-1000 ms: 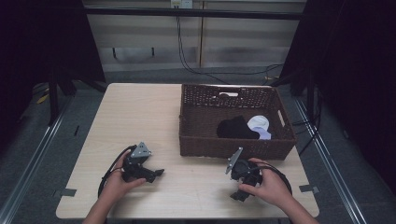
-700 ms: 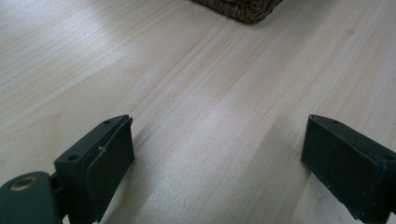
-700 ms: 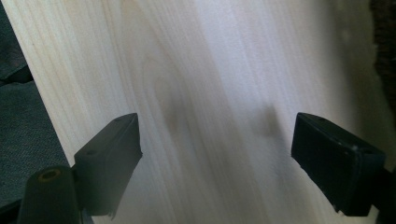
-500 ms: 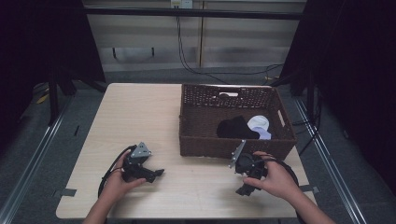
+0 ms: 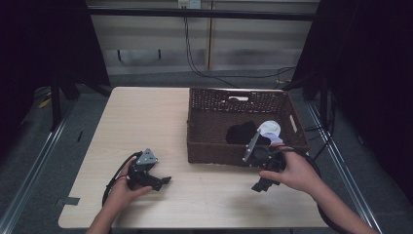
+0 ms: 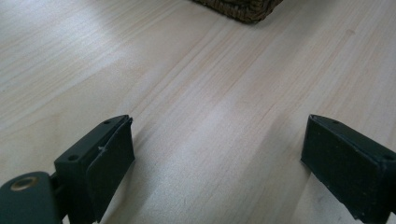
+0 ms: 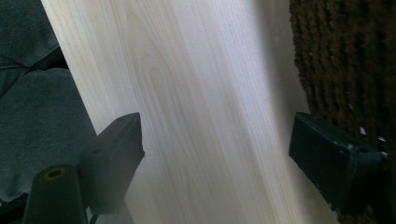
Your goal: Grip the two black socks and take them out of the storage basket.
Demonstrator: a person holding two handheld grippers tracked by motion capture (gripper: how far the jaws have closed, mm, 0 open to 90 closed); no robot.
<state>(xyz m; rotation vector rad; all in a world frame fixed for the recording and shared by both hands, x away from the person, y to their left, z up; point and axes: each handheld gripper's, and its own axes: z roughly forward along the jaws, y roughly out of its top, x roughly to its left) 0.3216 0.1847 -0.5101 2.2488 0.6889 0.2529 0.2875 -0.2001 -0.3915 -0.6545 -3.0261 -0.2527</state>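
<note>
While both the left gripper (image 5: 163, 181) and right gripper (image 5: 257, 187) gape empty, approach the wicker basket (image 5: 209, 148) high, clearing its rim.

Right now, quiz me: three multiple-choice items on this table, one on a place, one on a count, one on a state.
1. Where does the wicker basket stand on the table?
A. on its right half
B. on its left half
C. off it, on the floor

2. How many hands hold tongs?
A. none
B. one
C. two

3. How do the left tongs' jaws stand?
A. shut tight
B. wide apart with nothing between
C. clamped on a cloth

Answers: 1 A, the basket sits right of the table's middle in the high view. 2 C, the left hand and right hand each grip a pair. 3 B, bare wood shows between the jaws in the left gripper view.
</note>
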